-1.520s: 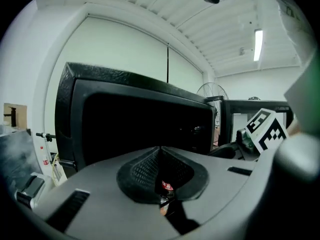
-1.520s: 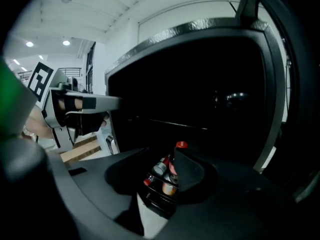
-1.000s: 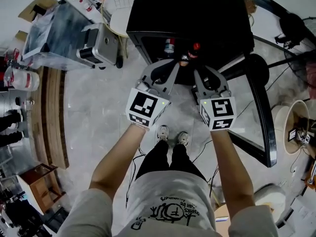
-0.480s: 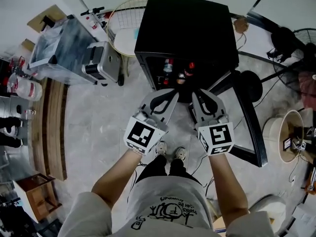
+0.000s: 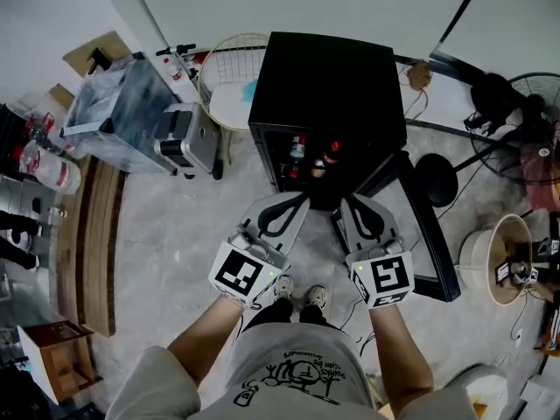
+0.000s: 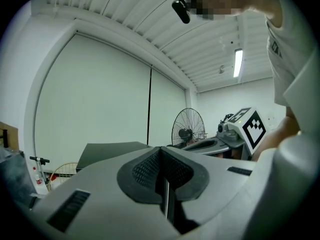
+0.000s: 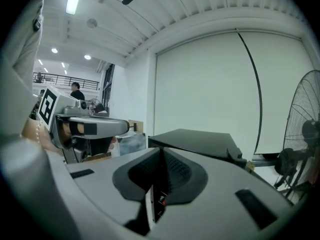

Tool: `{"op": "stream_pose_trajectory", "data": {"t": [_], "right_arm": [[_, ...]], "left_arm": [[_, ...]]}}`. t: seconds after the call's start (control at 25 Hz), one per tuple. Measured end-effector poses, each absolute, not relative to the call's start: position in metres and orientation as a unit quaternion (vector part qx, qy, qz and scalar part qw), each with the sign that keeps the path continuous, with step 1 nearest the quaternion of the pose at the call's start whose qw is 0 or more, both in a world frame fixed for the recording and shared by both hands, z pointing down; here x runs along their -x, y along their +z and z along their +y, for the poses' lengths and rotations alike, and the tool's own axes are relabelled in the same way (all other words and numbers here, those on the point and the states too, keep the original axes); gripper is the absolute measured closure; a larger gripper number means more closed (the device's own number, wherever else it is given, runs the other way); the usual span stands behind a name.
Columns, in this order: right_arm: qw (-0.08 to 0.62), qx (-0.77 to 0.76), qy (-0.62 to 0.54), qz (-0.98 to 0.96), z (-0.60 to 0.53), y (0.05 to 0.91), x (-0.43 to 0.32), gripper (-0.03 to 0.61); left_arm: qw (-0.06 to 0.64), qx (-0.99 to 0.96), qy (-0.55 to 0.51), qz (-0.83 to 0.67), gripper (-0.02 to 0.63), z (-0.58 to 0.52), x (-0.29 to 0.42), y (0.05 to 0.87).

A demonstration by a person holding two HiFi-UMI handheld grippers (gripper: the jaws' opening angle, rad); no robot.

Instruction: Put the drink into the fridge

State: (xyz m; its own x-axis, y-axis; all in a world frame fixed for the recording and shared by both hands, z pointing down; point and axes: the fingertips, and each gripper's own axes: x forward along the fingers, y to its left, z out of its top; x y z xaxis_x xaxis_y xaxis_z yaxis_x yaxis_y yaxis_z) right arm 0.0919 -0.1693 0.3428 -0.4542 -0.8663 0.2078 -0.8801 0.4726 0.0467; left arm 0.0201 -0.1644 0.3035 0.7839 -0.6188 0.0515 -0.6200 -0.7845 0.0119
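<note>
A black mini fridge [image 5: 328,86] stands on the floor, its door [image 5: 424,234] swung open to the right. Bottles [image 5: 297,149] stand on its shelf, one of them red-capped [image 5: 332,152]. My left gripper [image 5: 299,201] and right gripper [image 5: 347,203] hover side by side in front of the opening, apart from it. The left gripper [image 6: 162,159] is shut and empty. The jaws of the right gripper [image 7: 159,160] have just been closing with nothing between them, and only a narrow slit is left. The fridge top [image 7: 195,139] lies ahead of both.
A silver case [image 5: 188,138] and a plastic-covered box [image 5: 122,116] sit left of the fridge, with a wire basket [image 5: 229,68] behind. On the right are a black round stool [image 5: 435,178], a floor fan [image 5: 525,94] and a beige bucket [image 5: 503,243]. Wooden boards [image 5: 92,234] lie at the left.
Both grippers have drawn back from the fridge opening toward my body and risen. The fridge now looks smaller and farther from them.
</note>
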Motion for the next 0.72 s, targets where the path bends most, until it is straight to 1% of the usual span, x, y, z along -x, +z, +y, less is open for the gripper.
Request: {"op": "stream_pose_trajectory", "data": {"t": [0.24,0.52,0.72], "right_arm": [[0.112,-0.497,0.003,-0.860,-0.149,0.315,-0.088,0.557],[0.099,-0.490,-0.001,-0.866,-0.133,0.287,-0.085,0.560],[0.101,-0.486,-0.001,-0.868,-0.123,0.271,-0.083,0.571]], "left_arm": [[0.002,-0.945,0.017,-0.327,0.592,-0.144,-0.014,0.279],[-0.003,-0.943,0.003,-0.332,0.592,-0.130,-0.010,0.256],[0.002,-0.942,-0.007,-0.335,0.592,-0.121,-0.009,0.243]]}}
